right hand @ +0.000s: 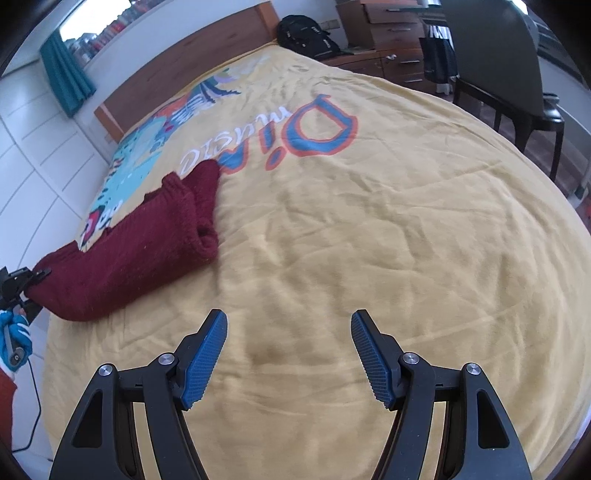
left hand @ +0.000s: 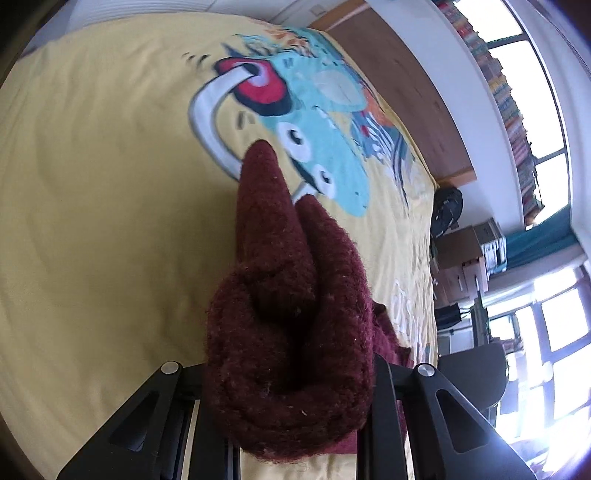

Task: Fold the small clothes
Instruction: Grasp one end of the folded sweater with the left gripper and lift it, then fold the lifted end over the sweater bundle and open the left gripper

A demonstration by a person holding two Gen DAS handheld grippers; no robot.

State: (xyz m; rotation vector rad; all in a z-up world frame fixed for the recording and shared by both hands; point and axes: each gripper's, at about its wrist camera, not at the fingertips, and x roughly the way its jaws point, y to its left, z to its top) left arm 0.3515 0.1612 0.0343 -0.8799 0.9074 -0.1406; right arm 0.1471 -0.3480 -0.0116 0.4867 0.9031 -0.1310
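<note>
**Left gripper has the knit by one end, right gripper free – fold just starting**

Step in hand, as I judge it: pick-up/first lift of the dark maroon knitted garment (right hand: 122,254), a small woolly piece with two tube-like ends, lying on the yellow printed bedspread (right hand: 369,240) toward its left side in the right wrist view. The left gripper (left hand: 290,402) has its fingers pinching a bunched end of the knit; wool fills the gap and hides the pads. In the right wrist view that end looks raised off the bed at the far left edge, with the rest trailing down onto the bedspread and the two tubes lying side by side, touching. The right gripper (right hand: 289,358) has blue ribbed fingers (right hand: 205,365) spread wide, nothing between them, hovering over bare bedspread, well apart from the garment.

Next move likely calls for the right gripper to reach the loose end or a tube, so the piece can be spread flat or doubled over. Cannot tell which end counts as hem.

Around: wooden headboard (right hand: 177,74), black backpack (right hand: 306,37), wooden drawer unit (right hand: 391,33), dark chair (right hand: 509,85), teal curtain (right hand: 66,85). None lies on the bed near the garment. Bedspread is wrinkled; thick wool may bunch.
</note>
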